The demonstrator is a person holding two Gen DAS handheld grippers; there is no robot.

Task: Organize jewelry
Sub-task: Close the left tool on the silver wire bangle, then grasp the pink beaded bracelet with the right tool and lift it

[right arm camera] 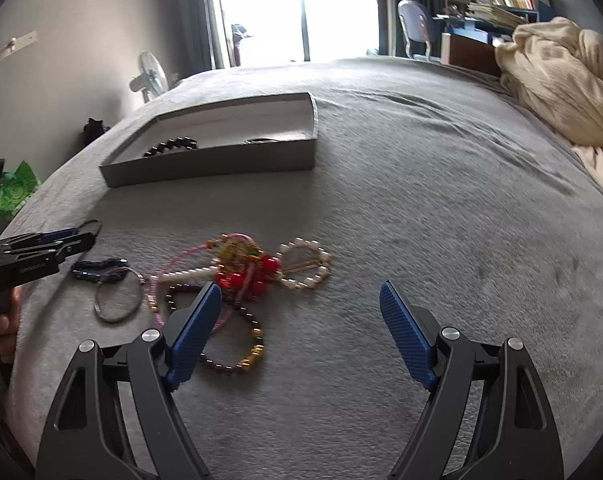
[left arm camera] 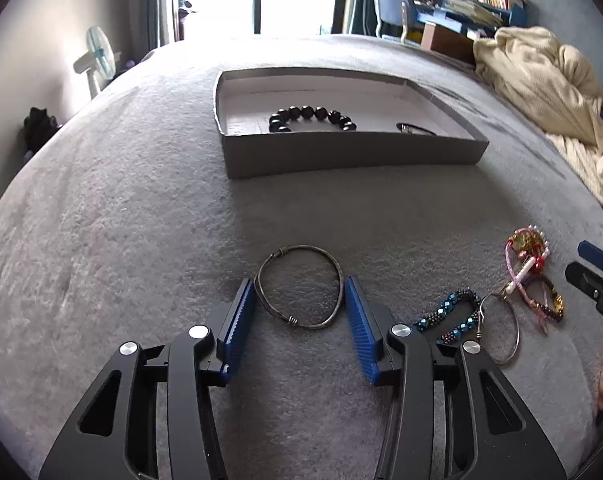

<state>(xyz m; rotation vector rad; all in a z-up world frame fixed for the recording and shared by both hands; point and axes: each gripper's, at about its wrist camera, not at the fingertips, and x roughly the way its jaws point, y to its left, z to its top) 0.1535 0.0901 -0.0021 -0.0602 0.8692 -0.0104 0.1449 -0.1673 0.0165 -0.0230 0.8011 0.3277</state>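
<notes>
A dark metal bangle (left arm camera: 300,286) lies on the grey bedspread between the blue fingers of my left gripper (left arm camera: 300,292), which is open around it. A shallow grey box (left arm camera: 341,152) beyond holds a black bead bracelet (left arm camera: 311,117) and a dark thin bracelet (left arm camera: 415,129). To the right lie a blue bead bracelet (left arm camera: 449,314), a silver hoop (left arm camera: 501,330) and a pink and red tangle (left arm camera: 529,264). My right gripper (right arm camera: 300,300) is open and empty, with the red and pink tangle (right arm camera: 245,268), a pearl bracelet (right arm camera: 305,264) and a dark bead bracelet (right arm camera: 229,340) at its left finger.
The grey box (right arm camera: 213,168) sits far left in the right wrist view, and the left gripper (right arm camera: 41,248) shows at the left edge. A cream blanket (right arm camera: 561,80) is heaped at the bed's right side. A fan (left arm camera: 97,60), chair and desk stand past the bed.
</notes>
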